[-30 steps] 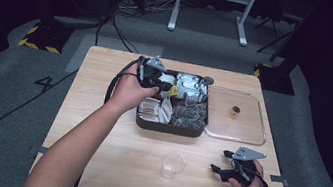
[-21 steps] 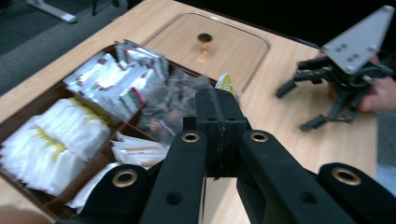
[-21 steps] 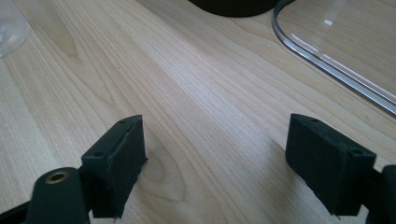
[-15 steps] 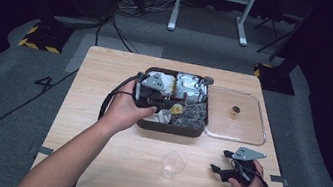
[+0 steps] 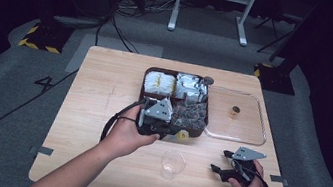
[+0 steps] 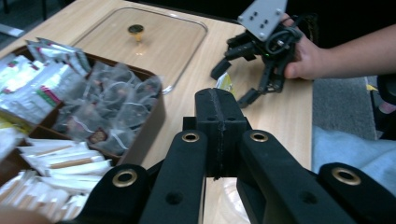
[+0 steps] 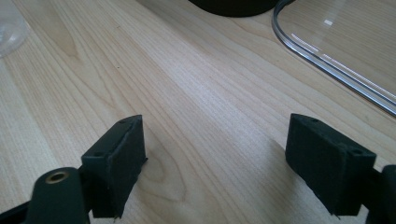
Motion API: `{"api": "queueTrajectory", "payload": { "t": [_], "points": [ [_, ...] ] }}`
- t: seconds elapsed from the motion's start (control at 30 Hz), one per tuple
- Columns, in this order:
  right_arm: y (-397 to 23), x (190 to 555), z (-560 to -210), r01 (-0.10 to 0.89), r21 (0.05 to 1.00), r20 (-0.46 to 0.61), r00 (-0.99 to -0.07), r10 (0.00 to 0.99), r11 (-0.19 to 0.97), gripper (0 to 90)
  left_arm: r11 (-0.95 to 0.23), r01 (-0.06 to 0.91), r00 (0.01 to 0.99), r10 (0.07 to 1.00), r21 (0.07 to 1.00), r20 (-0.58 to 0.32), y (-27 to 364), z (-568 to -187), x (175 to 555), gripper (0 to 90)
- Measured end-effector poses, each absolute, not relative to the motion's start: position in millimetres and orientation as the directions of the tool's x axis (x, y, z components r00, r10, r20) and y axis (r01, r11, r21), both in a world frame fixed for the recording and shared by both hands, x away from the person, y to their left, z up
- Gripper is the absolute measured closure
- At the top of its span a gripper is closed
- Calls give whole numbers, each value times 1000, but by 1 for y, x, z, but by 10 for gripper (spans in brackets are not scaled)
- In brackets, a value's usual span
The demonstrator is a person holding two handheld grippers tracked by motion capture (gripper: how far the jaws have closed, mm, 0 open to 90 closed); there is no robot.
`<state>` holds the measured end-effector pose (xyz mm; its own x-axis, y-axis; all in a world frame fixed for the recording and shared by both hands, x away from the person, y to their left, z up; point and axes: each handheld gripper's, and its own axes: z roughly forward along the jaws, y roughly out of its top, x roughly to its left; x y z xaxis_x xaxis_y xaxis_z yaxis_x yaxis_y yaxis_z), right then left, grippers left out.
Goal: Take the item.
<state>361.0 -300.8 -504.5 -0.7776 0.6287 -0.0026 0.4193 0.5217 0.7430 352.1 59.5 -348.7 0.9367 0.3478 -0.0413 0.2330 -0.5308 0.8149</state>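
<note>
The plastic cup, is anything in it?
Looks empty: the plastic cup stands upright on the table, and wood shows through it.

A dark studio-like lab: wooden table [image 5: 100, 113] on grey carpet [image 5: 9, 114], floor cables [image 5: 114, 29], hazard-striped tape [image 5: 38, 45].

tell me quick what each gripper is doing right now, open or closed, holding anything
Left gripper: closed on a small yellow packet, near the tray's front edge.
Right gripper: open, empty, low over the bare table.
</note>
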Motion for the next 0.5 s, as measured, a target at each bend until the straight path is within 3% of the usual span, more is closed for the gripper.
{"api": "queueTrajectory", "payload": {
  "t": [0.5],
  "points": [
    [-301,361,-504,420,743,-2,-777,629,522,204,-530,239,949,304,814,-80,50,-384,333,900]
  ]
}}
